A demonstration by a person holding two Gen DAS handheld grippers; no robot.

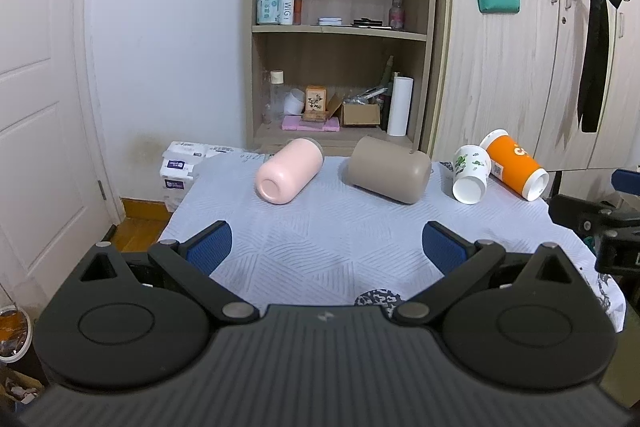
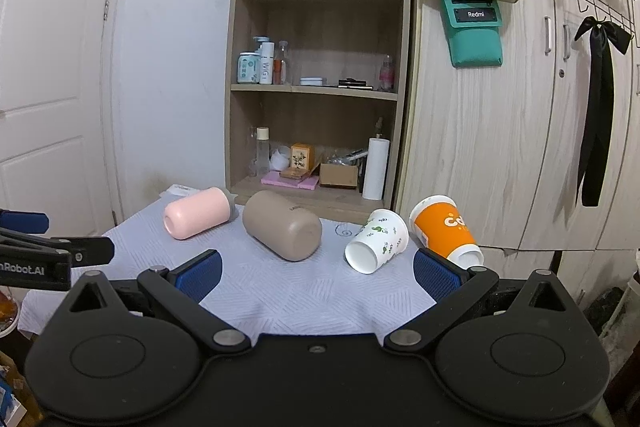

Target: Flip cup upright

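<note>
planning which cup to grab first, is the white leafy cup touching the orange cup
Touching. In the left wrist view the white leafy cup leans against the orange cup, no gap between their sides.

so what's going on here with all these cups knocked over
A person holds a gripper in each hand over a table covered with a pale cloth. Four cups lie on their sides along the far edge: a pink cup, a taupe cup, a white patterned paper cup and an orange paper cup. The left gripper and right gripper are both open and hold nothing. No cup has been stood up yet.
</note>
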